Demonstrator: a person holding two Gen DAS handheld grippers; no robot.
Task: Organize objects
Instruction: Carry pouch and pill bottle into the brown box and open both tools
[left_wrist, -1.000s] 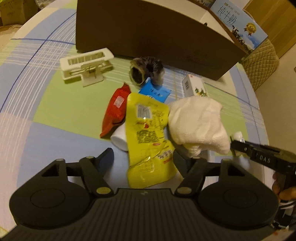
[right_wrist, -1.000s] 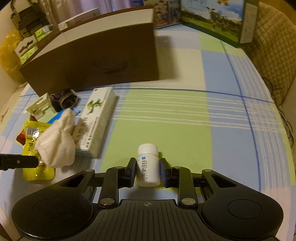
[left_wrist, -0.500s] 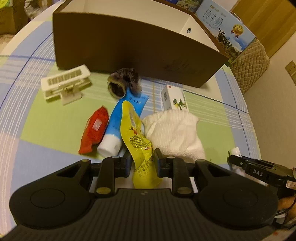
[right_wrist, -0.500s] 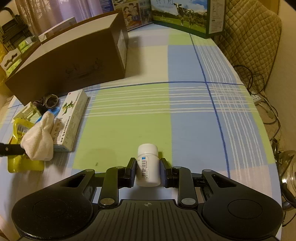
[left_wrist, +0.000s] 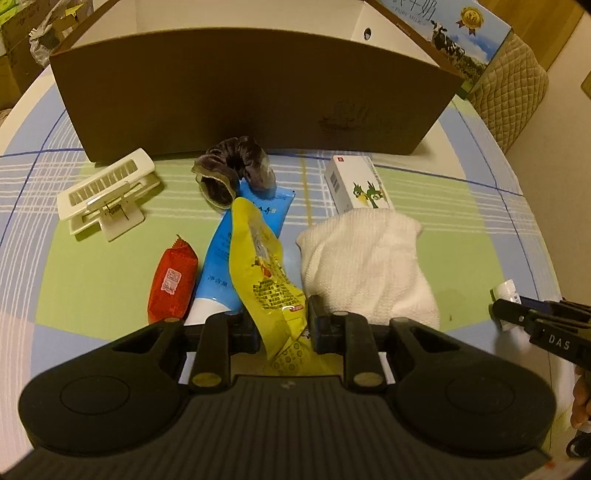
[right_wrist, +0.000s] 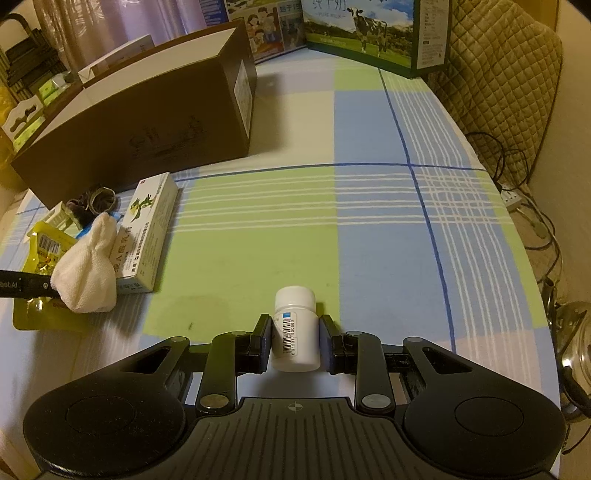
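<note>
My left gripper (left_wrist: 282, 328) is shut on a yellow snack pouch (left_wrist: 264, 266), lifted and standing on edge above the pile. Around it lie a red packet (left_wrist: 171, 282), a blue tube (left_wrist: 236, 254), a white cloth (left_wrist: 364, 262), a dark scrunchie (left_wrist: 232, 166), a white hair clip (left_wrist: 107, 194) and a white medicine box (left_wrist: 356, 186). My right gripper (right_wrist: 295, 341) is shut on a white pill bottle (right_wrist: 295, 332) and holds it above the tablecloth. The bottle also shows at the right of the left wrist view (left_wrist: 506, 290).
An open brown cardboard box (left_wrist: 255, 92) stands behind the pile; it also shows in the right wrist view (right_wrist: 147, 122). Milk cartons (right_wrist: 373, 29) stand at the table's far edge. A quilted chair (right_wrist: 495, 74) and cables are off the right side.
My left gripper closed on the yellow pouch and raised it, uncovering the blue tube. My right gripper lifted and swung right with the pill bottle.
</note>
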